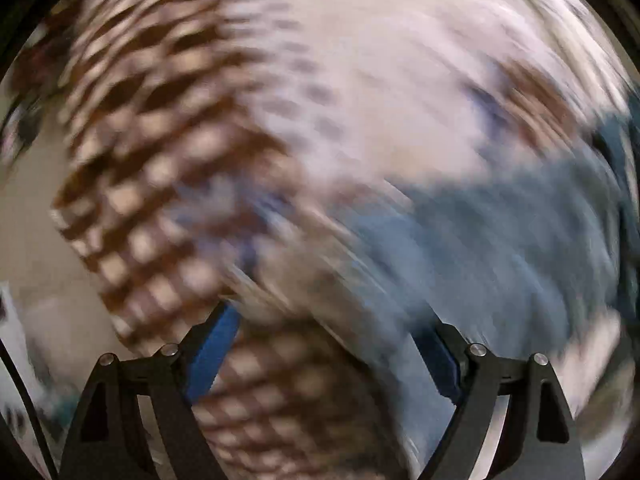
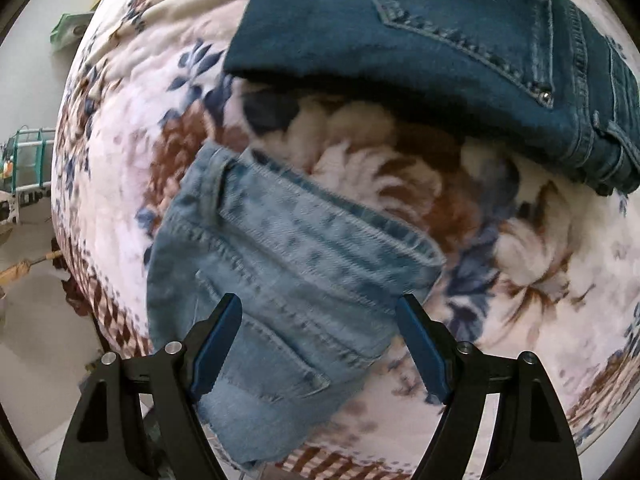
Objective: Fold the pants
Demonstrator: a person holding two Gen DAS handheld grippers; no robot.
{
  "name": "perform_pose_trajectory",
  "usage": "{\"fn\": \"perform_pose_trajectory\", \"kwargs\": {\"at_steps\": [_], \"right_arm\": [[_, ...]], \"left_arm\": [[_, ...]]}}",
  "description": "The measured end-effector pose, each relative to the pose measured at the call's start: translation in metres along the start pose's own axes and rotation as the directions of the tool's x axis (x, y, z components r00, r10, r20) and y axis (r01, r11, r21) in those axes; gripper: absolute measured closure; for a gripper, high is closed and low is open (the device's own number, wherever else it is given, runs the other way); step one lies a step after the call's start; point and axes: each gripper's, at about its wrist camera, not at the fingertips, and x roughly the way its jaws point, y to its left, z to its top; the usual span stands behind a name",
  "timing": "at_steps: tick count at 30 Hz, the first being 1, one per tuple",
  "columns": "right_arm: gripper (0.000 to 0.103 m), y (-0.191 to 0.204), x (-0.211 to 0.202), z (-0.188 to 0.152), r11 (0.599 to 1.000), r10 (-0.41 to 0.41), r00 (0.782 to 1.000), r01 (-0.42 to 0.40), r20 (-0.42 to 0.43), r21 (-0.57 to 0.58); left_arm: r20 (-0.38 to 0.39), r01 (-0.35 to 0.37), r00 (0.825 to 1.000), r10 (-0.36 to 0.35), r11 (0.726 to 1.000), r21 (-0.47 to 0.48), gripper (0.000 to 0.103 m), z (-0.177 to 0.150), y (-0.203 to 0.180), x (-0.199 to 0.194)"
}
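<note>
Light blue jeans [image 2: 280, 280] lie folded on a floral blanket [image 2: 520, 272], with the waistband and a pocket facing up. My right gripper [image 2: 320, 320] is open just above them, one finger on each side, holding nothing. The left wrist view is heavily motion-blurred. It shows a pale blue smear of denim [image 1: 500, 248] at the right. My left gripper [image 1: 332, 328] is open over the blanket [image 1: 360, 80], and nothing shows between its fingers.
A folded pair of dark blue jeans [image 2: 440, 32] lies at the far side of the blanket. The blanket's brown checked border [image 1: 152, 184] runs along the left edge. Beyond it is pale floor [image 2: 36, 320] with a green rack [image 2: 32, 156].
</note>
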Motion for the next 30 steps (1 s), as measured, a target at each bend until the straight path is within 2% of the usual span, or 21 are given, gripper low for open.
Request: {"fn": "perform_pose_trajectory", "kwargs": {"at_steps": [2, 3, 7, 9, 13, 16, 18, 19, 20, 21, 22, 24, 27, 29, 30], "right_arm": [[0.021, -0.003, -0.002, 0.002, 1.000, -0.010, 1.000, 0.010, 0.017, -0.009], [0.021, -0.001, -0.003, 0.004, 1.000, -0.005, 1.000, 0.005, 0.016, -0.011], [0.021, -0.008, -0.007, 0.005, 1.000, 0.008, 1.000, -0.008, 0.020, -0.014], [0.021, -0.017, -0.009, 0.001, 1.000, 0.009, 1.000, -0.009, 0.017, -0.018], [0.021, -0.028, -0.003, -0.008, 0.999, 0.009, 1.000, -0.009, -0.014, -0.030], [0.021, -0.035, 0.003, -0.016, 0.999, 0.021, 0.999, -0.023, -0.050, -0.044], [0.021, -0.038, 0.008, -0.021, 0.998, 0.036, 0.997, -0.040, -0.067, -0.052], [0.021, -0.039, 0.012, -0.023, 0.997, 0.053, 0.995, -0.057, -0.082, -0.056], [0.021, -0.040, 0.016, -0.024, 0.995, 0.070, 0.993, -0.075, -0.096, -0.058], [0.021, -0.043, 0.024, -0.024, 0.993, 0.100, 0.988, -0.106, -0.117, -0.052], [0.021, -0.046, 0.029, -0.023, 0.990, 0.126, 0.983, -0.132, -0.130, -0.042], [0.021, -0.057, 0.039, -0.019, 0.992, 0.125, 0.986, -0.126, -0.107, -0.002], [0.021, -0.065, 0.045, -0.013, 0.988, 0.156, 0.984, -0.154, -0.081, 0.028], [0.021, -0.066, 0.048, -0.013, 0.986, 0.167, 0.982, -0.165, -0.084, 0.032], [0.021, -0.067, 0.049, -0.015, 0.983, 0.182, 0.979, -0.179, -0.090, 0.040]], "left_arm": [[-0.002, 0.023, 1.000, -0.023, 0.993, -0.114, 0.018, 0.011, 0.022, 0.005], [0.002, 0.018, 1.000, -0.018, 0.991, -0.132, 0.018, 0.012, 0.027, 0.004], [0.078, -0.034, 0.996, 0.039, 0.997, -0.069, 0.018, -0.013, 0.021, -0.020], [0.064, -0.024, 0.998, 0.028, 0.998, -0.053, 0.018, -0.038, 0.017, -0.027], [-0.012, 0.098, 0.995, -0.100, 0.992, -0.081, 0.018, -0.103, 0.006, -0.028], [-0.046, 0.157, 0.987, -0.157, 0.988, -0.012, 0.018, -0.148, -0.020, -0.016], [-0.098, 0.217, 0.972, -0.215, 0.976, 0.003, 0.018, -0.174, -0.040, -0.001], [-0.117, 0.249, 0.962, -0.248, 0.968, -0.008, 0.026, -0.191, -0.046, 0.009], [-0.116, 0.267, 0.957, -0.267, 0.964, -0.011, 0.038, -0.200, -0.050, 0.015], [-0.108, 0.270, 0.957, -0.269, 0.963, -0.001, 0.081, -0.205, -0.053, 0.019], [-0.079, 0.242, 0.968, -0.237, 0.969, 0.053, 0.086, -0.215, -0.058, 0.022], [-0.039, 0.239, 0.971, -0.236, 0.965, 0.110, 0.086, -0.234, -0.058, 0.021], [-0.028, 0.234, 0.972, -0.233, 0.952, 0.196, 0.083, -0.254, -0.059, 0.023], [-0.035, 0.245, 0.970, -0.242, 0.952, 0.182, 0.078, -0.256, -0.060, 0.022], [-0.044, 0.244, 0.970, -0.240, 0.958, 0.150, 0.071, -0.258, -0.059, 0.018]]}}
